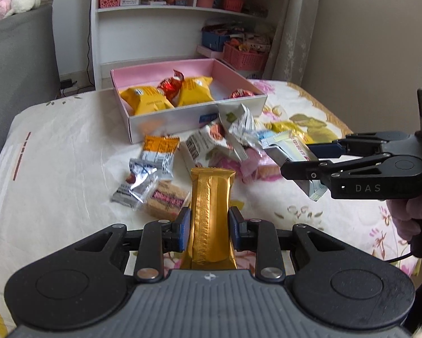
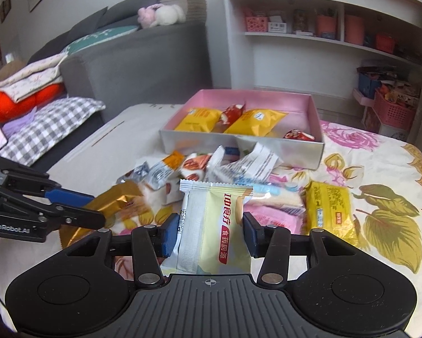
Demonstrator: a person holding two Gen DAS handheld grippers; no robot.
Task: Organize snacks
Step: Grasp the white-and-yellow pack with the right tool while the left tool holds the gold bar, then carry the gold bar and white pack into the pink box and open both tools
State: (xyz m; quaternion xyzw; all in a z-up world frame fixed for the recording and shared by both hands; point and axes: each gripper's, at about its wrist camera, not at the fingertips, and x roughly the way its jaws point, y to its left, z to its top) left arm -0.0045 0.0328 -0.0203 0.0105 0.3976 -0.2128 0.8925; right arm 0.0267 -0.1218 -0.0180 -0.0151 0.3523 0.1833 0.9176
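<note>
Left gripper (image 1: 209, 229) clamped on gold bar (image 1: 211, 211) — right gripper (image 2: 211, 233) clamped on pale-green packet (image 2: 216, 231).

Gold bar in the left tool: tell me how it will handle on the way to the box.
The gold bar probably stays fairly stiff: it stands straight out of the left tool. Its glossy foil looks slippery. Likely light, being slim.

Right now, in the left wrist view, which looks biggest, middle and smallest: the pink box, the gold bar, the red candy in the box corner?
1. pink box
2. gold bar, though it sits close to the camera in the left tongs, so it looks extra big
3. red candy
</note>
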